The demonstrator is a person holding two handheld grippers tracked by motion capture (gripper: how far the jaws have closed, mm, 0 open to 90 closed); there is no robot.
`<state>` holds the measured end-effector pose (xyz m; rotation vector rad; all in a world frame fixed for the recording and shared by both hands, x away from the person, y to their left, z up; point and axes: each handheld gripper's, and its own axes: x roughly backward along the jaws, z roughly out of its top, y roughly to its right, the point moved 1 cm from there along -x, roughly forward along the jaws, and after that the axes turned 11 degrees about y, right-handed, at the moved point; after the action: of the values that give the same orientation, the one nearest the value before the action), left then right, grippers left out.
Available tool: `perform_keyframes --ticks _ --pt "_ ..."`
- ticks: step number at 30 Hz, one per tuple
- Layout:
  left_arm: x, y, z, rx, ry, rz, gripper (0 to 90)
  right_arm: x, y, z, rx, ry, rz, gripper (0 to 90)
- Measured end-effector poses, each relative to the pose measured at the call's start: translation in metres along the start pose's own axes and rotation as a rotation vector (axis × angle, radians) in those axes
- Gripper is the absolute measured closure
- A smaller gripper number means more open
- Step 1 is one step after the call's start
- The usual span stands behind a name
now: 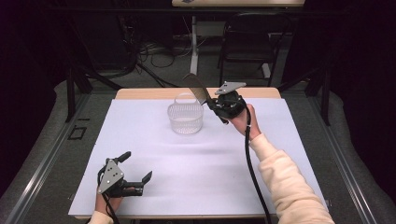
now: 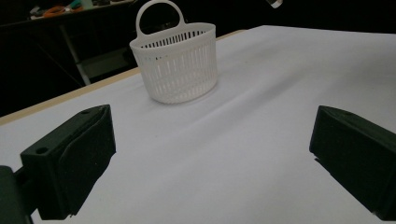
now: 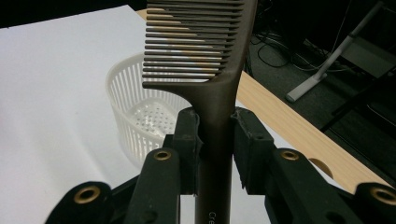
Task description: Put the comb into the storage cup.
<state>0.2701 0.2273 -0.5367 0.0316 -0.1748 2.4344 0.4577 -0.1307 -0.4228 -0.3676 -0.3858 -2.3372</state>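
- A recording lab or studio: black curtains (image 1: 28, 46) close off a dim room.
- A white-covered table (image 1: 154, 154) stands on grey carpet (image 1: 46, 140).
- Loose cables (image 1: 156, 51), a black chair (image 1: 247, 44) and a desk leg (image 1: 194, 46) fill the background.

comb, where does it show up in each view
High view: the comb is upper middle, held in the right gripper just right of the white basket.
Right gripper view: centre, upright, clamped between the jaws.
Left gripper view: not in it.
Shared landmark: the basket.
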Motion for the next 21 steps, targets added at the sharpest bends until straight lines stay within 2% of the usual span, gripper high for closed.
perform_keyframes --ticks 21 --pt "-0.001 0.000 0.000 0.000 0.002 -0.003 0.2 -0.011 -0.002 0.016 0.027 0.023 -0.002 72.6"
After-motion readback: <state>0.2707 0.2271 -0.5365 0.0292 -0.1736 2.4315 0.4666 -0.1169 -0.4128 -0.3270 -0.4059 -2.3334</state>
